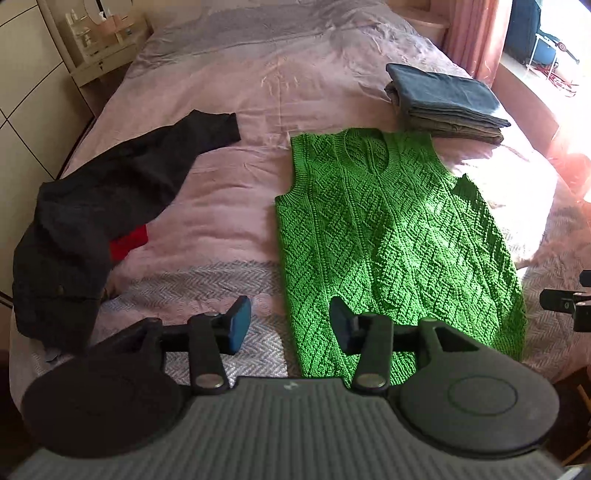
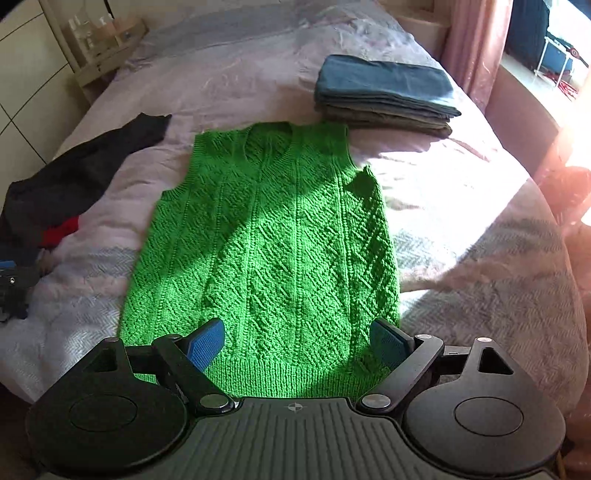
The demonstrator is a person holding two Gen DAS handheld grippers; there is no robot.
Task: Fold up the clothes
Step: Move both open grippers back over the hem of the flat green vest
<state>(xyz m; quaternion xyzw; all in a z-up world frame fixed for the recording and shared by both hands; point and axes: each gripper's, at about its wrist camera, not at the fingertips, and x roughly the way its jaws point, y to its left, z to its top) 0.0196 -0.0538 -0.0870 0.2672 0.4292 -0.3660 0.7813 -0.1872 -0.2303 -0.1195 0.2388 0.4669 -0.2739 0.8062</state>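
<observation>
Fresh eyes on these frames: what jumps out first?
The bright green knit vest, spread flat mid-bed with its hem nearest the cameras. Beyond its right shoulder sits a neat stack of folded clothes; a crumpled dark garment lies on the left. Both the left claw and right claw are open, holding nothing.

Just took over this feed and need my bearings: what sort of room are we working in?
Most likely a home bedroom. The green knit vest lies flat on a bed with pink bedding, a small bedside cabinet stands at the far corner, and a pink curtain hangs by a sunlit window.
</observation>
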